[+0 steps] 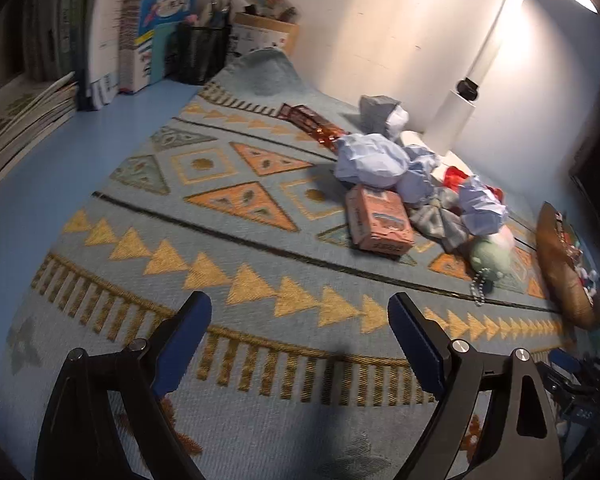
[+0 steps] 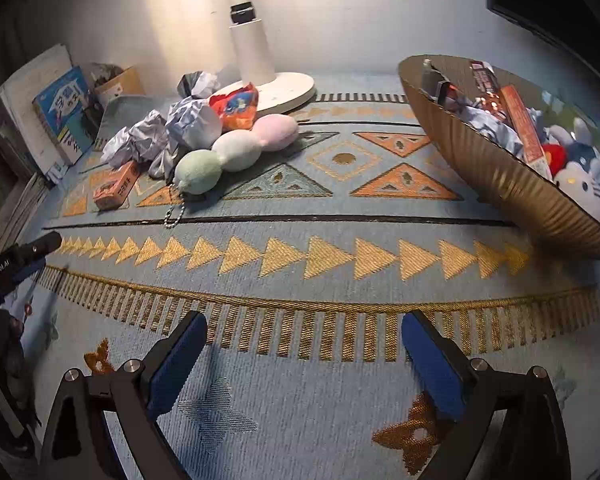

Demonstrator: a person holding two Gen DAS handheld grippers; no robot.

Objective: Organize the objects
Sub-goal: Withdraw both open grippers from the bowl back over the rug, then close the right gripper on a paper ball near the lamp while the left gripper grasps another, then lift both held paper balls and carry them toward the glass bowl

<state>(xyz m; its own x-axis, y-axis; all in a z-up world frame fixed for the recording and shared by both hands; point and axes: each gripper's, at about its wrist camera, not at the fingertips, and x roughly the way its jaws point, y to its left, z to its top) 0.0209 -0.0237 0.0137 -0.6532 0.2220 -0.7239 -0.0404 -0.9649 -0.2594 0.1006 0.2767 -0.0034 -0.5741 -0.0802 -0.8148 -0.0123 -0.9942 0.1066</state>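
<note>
Both of your tongs stand spread wide with nothing between the pads: the left gripper (image 1: 300,344) and the right gripper (image 2: 304,354) each hover over bare patterned cloth (image 2: 300,280), well short of the clutter. From the right wrist view, the basket (image 2: 500,184) sits at two o'clock, tilted with its mouth toward you, already holding toys and packets; I judge it stiff and light, and best left where it is. The three-ball plush string (image 2: 236,148) lies at eleven o'clock, its long axis running from the green ball near you up to the pink ball toward one o'clock, chain (image 2: 175,212) trailing toward you. Expect it soft and light; pinch across the white middle ball, not the chain. The crumpled paper balls (image 2: 160,136) are heaped just left of it, touching one another; they will be feather-light and will crush, so close gently across the bulk. The snack bag (image 2: 236,106) is wedged between the paper and the lamp base (image 2: 288,88); likely slippery, so take it by a crimped edge. The small orange box (image 2: 114,188) lies at ten o'clock, long axis pointing toward one o'clock; stiff, so grip its two long faces.
</note>
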